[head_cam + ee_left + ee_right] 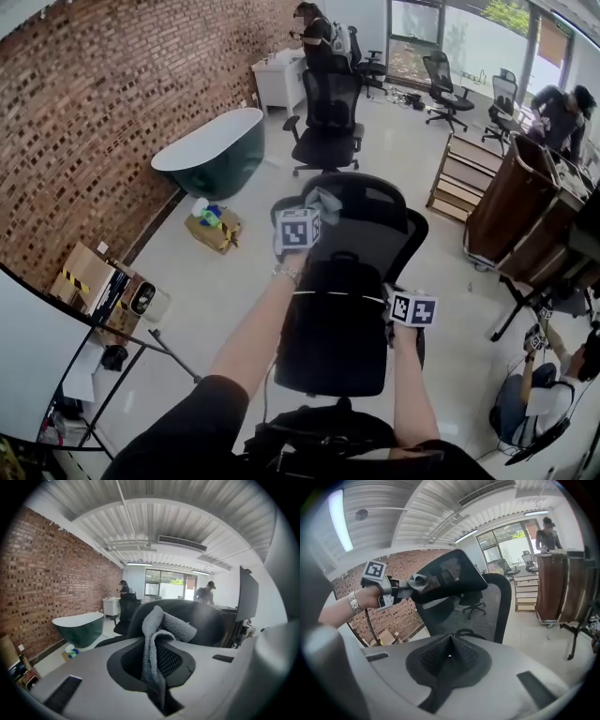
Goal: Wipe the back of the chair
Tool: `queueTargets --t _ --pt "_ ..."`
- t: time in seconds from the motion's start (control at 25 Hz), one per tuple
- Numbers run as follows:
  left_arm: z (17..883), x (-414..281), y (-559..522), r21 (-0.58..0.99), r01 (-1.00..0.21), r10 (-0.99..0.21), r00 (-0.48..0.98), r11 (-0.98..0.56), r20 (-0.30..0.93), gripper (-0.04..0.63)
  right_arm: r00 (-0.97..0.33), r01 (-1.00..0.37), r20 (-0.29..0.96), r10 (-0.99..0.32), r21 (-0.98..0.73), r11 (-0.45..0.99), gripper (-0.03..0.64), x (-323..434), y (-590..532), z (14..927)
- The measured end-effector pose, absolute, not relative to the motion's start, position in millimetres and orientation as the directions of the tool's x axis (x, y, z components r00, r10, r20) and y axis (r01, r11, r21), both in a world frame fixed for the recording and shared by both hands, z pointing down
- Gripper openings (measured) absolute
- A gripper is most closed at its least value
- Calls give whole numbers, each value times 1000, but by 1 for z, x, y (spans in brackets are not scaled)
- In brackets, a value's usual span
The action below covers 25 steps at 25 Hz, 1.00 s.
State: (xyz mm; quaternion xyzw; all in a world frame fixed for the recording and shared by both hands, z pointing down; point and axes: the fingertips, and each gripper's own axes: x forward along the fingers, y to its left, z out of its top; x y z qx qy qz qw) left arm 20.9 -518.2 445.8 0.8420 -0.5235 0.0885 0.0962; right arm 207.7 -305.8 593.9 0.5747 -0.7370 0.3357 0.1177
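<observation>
- Cloth (159, 630) is pinched between the jaws of the left gripper (157, 665) and held at the headrest (366, 192).
- Jaws of the right gripper (450, 654) are pressed together with nothing between them; it is held just beside the chair's right edge.
- Chair (352, 253) is seen directly ahead, its mesh back below the headrest.
- Cloth is judged soft, light and limp, best pinched at a bunched fold.
- Mesh is likely springy and the chair may swivel, so the stiff frame edge is judged the place to steady it.

An open office space: brick wall (103, 103), swivel chairs (328, 117), tall windows (473, 42)
</observation>
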Motion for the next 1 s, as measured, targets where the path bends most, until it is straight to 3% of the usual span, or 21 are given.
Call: queueTargets --t 0.16,0.28,0.52,0.76,0.88,1.0 --pt "460 -63 -516 65 -958 -910 287 -280 300 29 -339 -917 564 -753 -378 129 5 201 -313 596" --pt "462 -64 -500 62 -956 -899 291 -287 328 29 -330 -926 587 -739 -354 132 5 197 -317 600" --pt "481 108 -444 85 -840 -779 531 -536 333 29 -314 -929 630 -710 -359 92 5 210 -314 624" --pt "538 289 -406 141 -640 -545 732 -755 409 29 -286 -925 655 -700 -378 24 5 233 -282 645" --pt "567 314 -421 101 -630 -535 724 -770 436 29 -238 -939 659 -713 -343 -3 5 254 -266 633" --pt "584 291 -454 127 -699 -592 676 -704 439 29 -194 -953 661 -725 -304 -22 5 270 -261 620"
